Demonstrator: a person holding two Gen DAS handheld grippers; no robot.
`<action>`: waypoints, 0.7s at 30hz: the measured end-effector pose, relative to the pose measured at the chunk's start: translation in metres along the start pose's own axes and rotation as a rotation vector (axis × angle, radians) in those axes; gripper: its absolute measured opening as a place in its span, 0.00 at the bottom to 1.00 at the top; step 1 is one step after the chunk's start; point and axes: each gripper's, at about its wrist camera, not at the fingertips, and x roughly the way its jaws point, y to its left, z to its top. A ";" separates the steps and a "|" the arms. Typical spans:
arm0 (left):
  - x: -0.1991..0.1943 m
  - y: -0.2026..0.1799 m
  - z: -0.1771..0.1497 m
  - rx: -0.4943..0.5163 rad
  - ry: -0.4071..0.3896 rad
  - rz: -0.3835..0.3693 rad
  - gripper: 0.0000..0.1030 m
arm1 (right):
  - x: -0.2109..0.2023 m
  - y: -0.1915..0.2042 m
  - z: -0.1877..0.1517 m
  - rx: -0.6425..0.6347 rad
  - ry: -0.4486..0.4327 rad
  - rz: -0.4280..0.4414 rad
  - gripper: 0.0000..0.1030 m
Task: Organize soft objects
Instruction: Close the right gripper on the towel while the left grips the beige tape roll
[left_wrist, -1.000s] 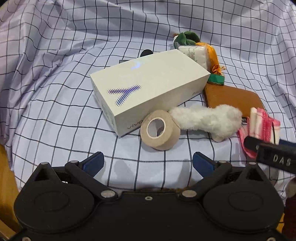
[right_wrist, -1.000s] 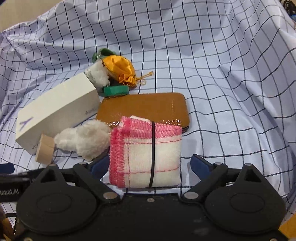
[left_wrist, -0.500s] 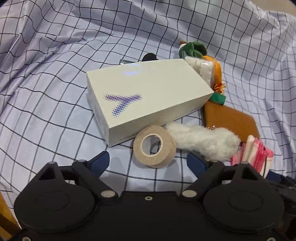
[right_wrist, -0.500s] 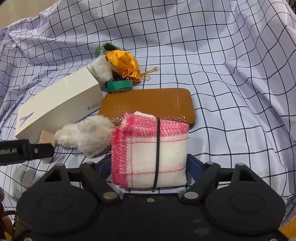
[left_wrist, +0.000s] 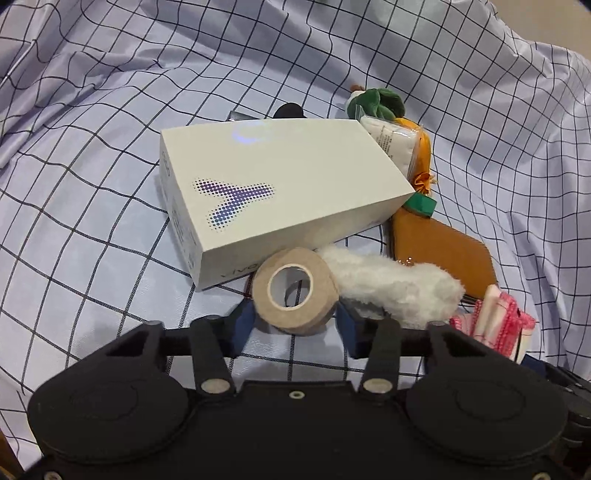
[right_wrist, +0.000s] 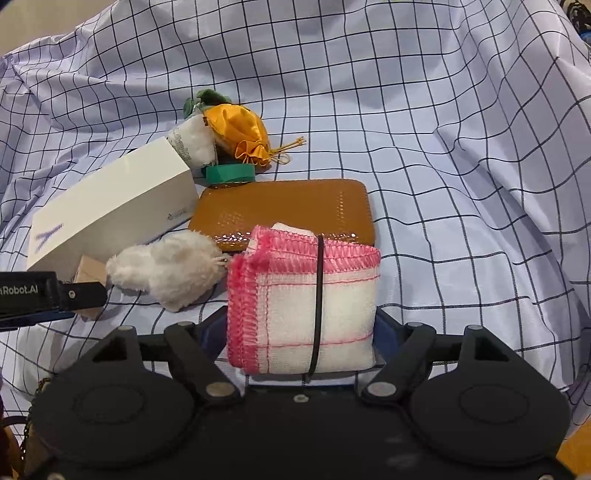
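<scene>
My left gripper (left_wrist: 295, 317) has its blue fingers closed against both sides of a beige bandage roll (left_wrist: 295, 291), which lies against a white phone box (left_wrist: 273, 195). My right gripper (right_wrist: 301, 332) is shut on a folded white cloth with pink edging (right_wrist: 303, 295), bound by a black band. A white fluffy piece (left_wrist: 399, 291) lies between the roll and the cloth; it also shows in the right wrist view (right_wrist: 166, 269). The cloth shows at the right edge of the left wrist view (left_wrist: 498, 325).
A brown leather wallet (right_wrist: 288, 210) lies behind the cloth. An orange drawstring pouch (right_wrist: 236, 129), a green tape ring (right_wrist: 229, 173), a wrapped white pack (right_wrist: 192, 144) and a green plush (left_wrist: 376, 103) cluster behind the box. Checked fabric (right_wrist: 443, 147) covers the surface in folds.
My left gripper moved forward and closed its fingers around the bandage roll. My right gripper closed on the pink-edged cloth.
</scene>
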 end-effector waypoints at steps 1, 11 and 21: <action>-0.001 0.001 0.000 0.000 0.000 -0.002 0.46 | -0.001 0.000 0.000 0.001 -0.001 -0.002 0.74; -0.014 -0.016 -0.010 0.194 0.000 0.160 0.45 | -0.005 0.000 -0.001 -0.004 0.000 -0.029 0.74; -0.002 -0.012 -0.013 0.173 0.023 0.144 0.60 | -0.002 0.000 -0.002 -0.004 0.013 -0.041 0.74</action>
